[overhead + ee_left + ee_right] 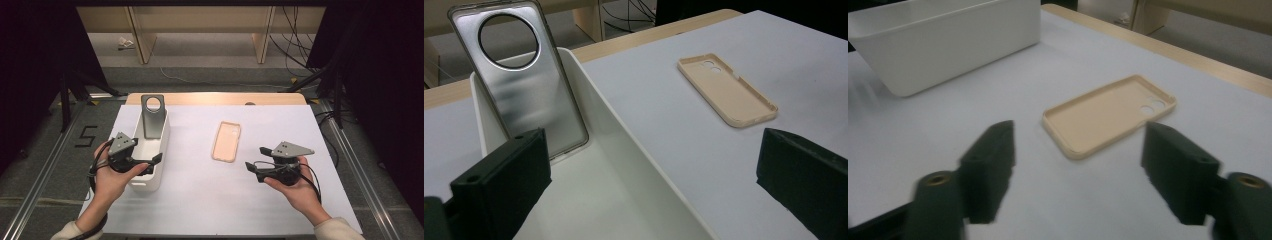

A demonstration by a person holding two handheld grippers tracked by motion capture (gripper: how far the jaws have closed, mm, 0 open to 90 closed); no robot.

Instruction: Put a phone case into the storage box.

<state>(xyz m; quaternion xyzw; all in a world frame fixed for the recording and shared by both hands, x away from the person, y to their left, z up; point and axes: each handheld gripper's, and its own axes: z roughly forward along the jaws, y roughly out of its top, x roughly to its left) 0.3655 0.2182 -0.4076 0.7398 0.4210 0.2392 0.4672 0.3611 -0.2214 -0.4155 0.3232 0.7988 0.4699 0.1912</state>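
Jaws spread on both grippers, nothing between them; beige phone case lies centre frame.

The left gripper [150, 162] hovers over the white bin [159, 150]; the right gripper [256, 170] sits lower right. The beige phone case [226, 141] lies hollow side up, long axis running up the frame, camera holes at its far end. A grey case [152, 117] leans upright in the bin, its foot hidden.

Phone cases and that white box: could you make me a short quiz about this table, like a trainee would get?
1. True or false: the beige phone case lies inside the white bin.
2. What leans upright in the bin? A) silver phone case B) a cup C) a book
3. Which gripper is nearer the beige case, the left gripper or the right gripper?

Key: 1 false, it lies open side up on the table. 2 A. 3 right, jaws open, nothing between them.
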